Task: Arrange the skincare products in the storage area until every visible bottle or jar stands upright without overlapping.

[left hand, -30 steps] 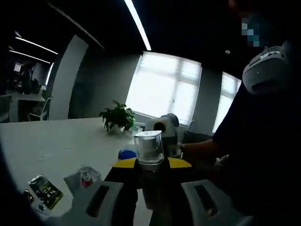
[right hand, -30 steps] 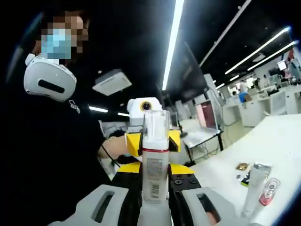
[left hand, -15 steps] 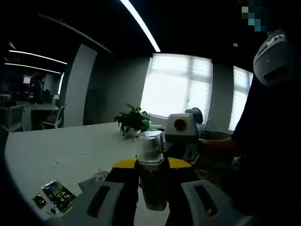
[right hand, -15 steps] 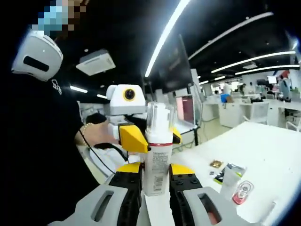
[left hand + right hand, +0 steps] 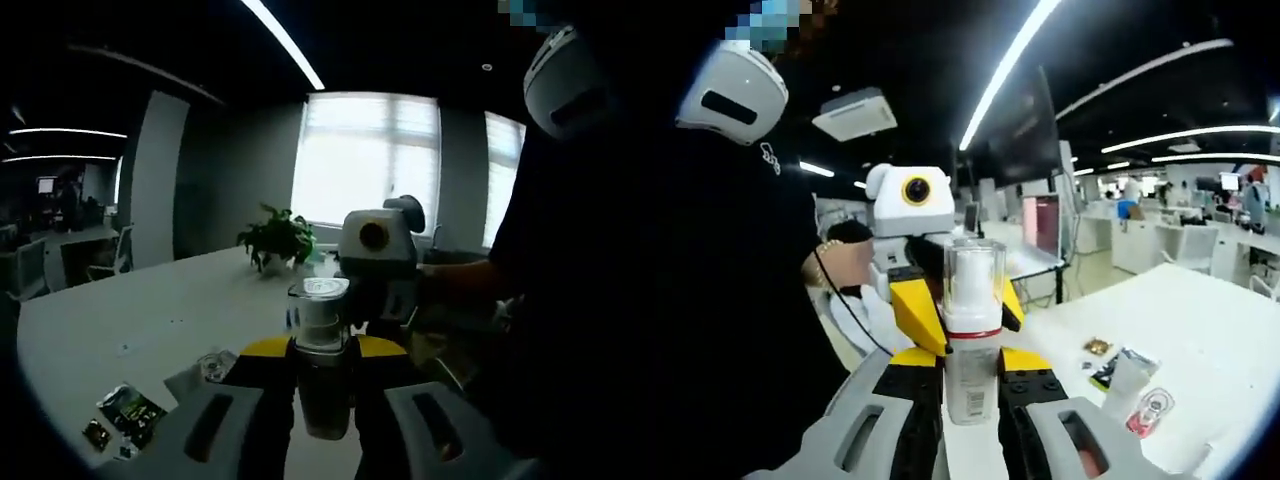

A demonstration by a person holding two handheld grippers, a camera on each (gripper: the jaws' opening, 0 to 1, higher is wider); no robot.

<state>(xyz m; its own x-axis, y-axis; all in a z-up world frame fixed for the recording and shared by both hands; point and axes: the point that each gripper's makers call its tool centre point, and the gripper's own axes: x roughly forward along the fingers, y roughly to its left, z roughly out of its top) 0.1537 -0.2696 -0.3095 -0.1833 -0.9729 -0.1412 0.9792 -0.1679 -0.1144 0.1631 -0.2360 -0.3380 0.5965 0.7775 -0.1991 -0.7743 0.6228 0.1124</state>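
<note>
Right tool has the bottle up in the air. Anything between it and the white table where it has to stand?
The right tool is shut on the clear-capped bottle. The left tool sits just behind it. To its right the white table looks open, with a tube, a small jar and packets farther right.

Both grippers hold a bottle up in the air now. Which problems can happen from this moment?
1. The right gripper grips its bottle only near the base; the tall part with the clear cap rises free, so it may tip or slip.
2. The left gripper holds a dark bottle, and the two grippers face each other closely, so the bottles could knock together.
3. The tube and small jar on the table could be toppled at set-down.
</note>
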